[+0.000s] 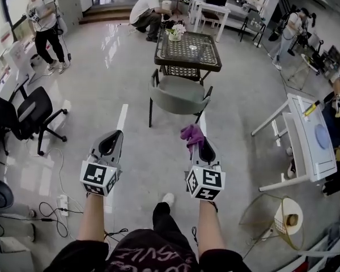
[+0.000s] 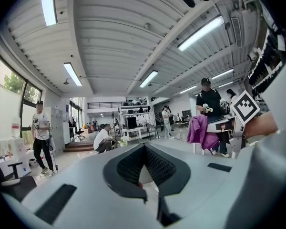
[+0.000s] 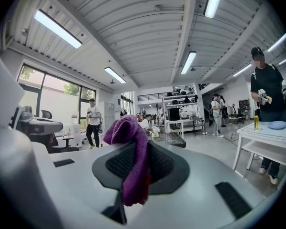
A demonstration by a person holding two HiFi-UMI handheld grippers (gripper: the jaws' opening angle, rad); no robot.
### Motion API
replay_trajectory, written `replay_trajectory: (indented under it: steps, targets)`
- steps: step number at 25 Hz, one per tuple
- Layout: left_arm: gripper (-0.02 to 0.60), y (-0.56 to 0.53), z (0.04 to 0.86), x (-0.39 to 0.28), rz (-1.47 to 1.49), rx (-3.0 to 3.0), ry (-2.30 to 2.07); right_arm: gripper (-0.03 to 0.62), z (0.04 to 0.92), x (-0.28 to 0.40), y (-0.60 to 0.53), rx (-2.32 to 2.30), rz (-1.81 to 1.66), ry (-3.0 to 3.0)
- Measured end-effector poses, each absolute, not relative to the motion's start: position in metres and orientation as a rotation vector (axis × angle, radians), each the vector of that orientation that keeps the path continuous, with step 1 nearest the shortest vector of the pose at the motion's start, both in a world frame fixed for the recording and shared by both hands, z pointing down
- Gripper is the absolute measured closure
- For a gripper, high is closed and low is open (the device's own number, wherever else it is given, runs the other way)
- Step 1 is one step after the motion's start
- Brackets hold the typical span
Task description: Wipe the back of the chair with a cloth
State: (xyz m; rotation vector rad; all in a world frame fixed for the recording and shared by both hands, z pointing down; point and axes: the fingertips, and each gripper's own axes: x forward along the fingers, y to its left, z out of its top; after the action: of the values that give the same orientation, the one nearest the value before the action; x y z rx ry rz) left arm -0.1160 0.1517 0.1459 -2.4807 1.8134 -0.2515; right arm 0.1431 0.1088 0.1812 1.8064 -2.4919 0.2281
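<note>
1. The cloth (image 3: 126, 132) is purple.
2. My right gripper (image 3: 136, 144) and my left gripper (image 2: 144, 149) are pale grey with black ribbed pads, and their cubes carry black-and-white square markers.
3. The chair (image 1: 178, 92) looks grey-green, with black legs.
4. The table (image 1: 188, 50) is dark, seemingly latticed.

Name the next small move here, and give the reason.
Probably carry the right claw forward toward the chair: it is shut on the purple cloth, but the chair's back stands well ahead of it, not yet touched.
</note>
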Motion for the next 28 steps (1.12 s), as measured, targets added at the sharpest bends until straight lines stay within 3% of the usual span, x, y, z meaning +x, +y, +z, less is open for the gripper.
replay_trajectory:
  steps: [12, 28]
  targets:
    - [0.572, -0.010, 0.190, -0.114, -0.383, -2.483, 1.845, 0.520, 0.234, 0.127, -0.052, 1.708, 0.272, -2.497]
    - [0.572, -0.113, 0.287, -0.162, -0.361, -2.608, 1.735, 0.520, 0.325, 0.065, -0.128, 1.785, 0.330, -2.443]
